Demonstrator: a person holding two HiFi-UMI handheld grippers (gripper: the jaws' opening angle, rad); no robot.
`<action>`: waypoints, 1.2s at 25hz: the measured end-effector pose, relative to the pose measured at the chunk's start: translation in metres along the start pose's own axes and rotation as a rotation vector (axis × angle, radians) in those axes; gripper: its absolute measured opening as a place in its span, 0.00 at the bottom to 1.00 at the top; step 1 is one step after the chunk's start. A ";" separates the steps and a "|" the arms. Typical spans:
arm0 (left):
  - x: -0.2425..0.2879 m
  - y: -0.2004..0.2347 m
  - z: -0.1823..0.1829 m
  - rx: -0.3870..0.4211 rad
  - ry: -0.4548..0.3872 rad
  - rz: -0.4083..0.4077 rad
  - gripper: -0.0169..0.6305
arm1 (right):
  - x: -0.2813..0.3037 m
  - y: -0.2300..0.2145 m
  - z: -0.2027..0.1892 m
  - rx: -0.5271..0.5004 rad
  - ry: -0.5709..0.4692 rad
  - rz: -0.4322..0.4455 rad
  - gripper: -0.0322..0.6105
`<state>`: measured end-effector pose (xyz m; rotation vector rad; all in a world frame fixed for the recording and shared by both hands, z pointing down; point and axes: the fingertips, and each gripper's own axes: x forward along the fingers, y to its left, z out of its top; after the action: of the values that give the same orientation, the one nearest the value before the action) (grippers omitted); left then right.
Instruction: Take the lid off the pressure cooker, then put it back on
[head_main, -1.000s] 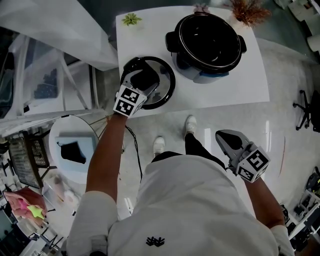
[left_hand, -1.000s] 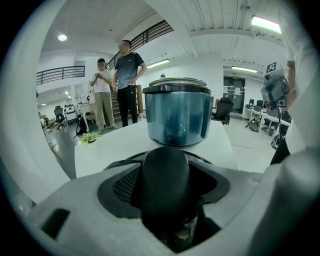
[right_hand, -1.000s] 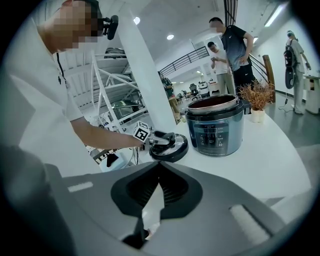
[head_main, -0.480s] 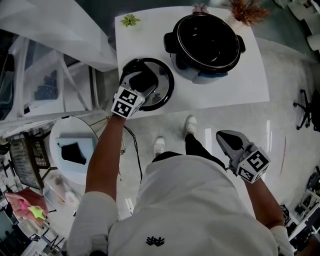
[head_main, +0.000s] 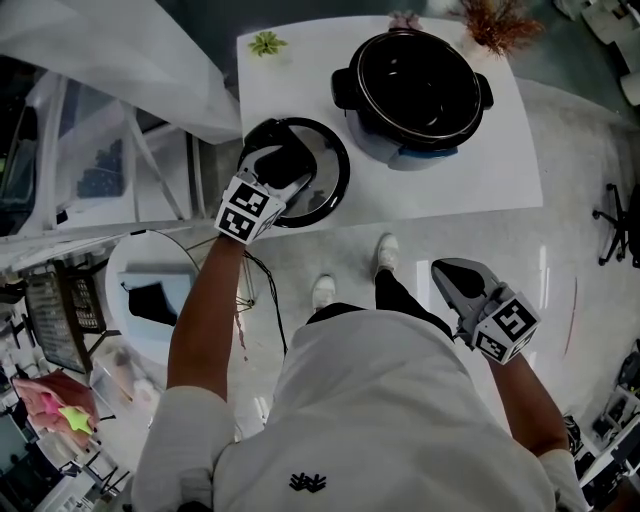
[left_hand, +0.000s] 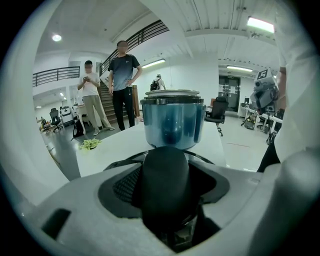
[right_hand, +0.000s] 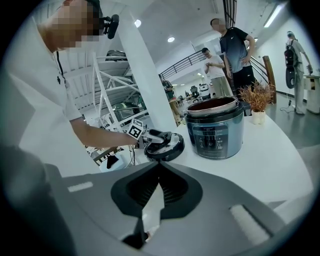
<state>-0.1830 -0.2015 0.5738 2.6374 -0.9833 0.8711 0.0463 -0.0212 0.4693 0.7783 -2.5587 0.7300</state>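
While the pressure cooker (head_main: 415, 85) stands open toward the back of the white tabletop (head_main: 500, 160), its lid (head_main: 325, 185) is off it. The lid is at the tabletop's front left corner, just beside the pot and nearer the person. The left hand-held gripper (head_main: 283, 163) reaches over the lid's near edge from the person's side and is closed on the black knob (left_hand: 165, 175) at the lid's centre. In the left gripper view the knob fills the space between the jaws, which stand wide round it (it is a broad knob). Whether the lid rests on the tabletop or hangs just clear of it cannot be told. Beyond the knob, that view looks straight at the cooker's blue-grey wall. The right hand-held gripper (head_main: 452, 278) is well apart from all this, held over the floor (head_main: 570, 250) at the person's right side, off the tabletop's front edge. Its jaws are together with nothing between them. A small green plant (head_main: 266, 42) sits at the tabletop's far left corner, and a dried reddish plant (head_main: 495, 20) at the far right.
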 end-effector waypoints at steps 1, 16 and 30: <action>-0.004 0.000 0.004 0.001 -0.005 0.001 0.47 | 0.001 0.000 0.001 -0.001 -0.003 0.005 0.07; -0.069 0.005 0.064 0.026 -0.029 -0.025 0.47 | 0.008 -0.007 0.015 -0.025 -0.041 0.073 0.07; -0.106 0.018 0.143 0.071 -0.063 -0.034 0.47 | 0.001 -0.030 0.026 -0.037 -0.073 0.097 0.07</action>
<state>-0.1933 -0.2108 0.3957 2.7486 -0.9350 0.8359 0.0583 -0.0577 0.4602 0.6855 -2.6832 0.6939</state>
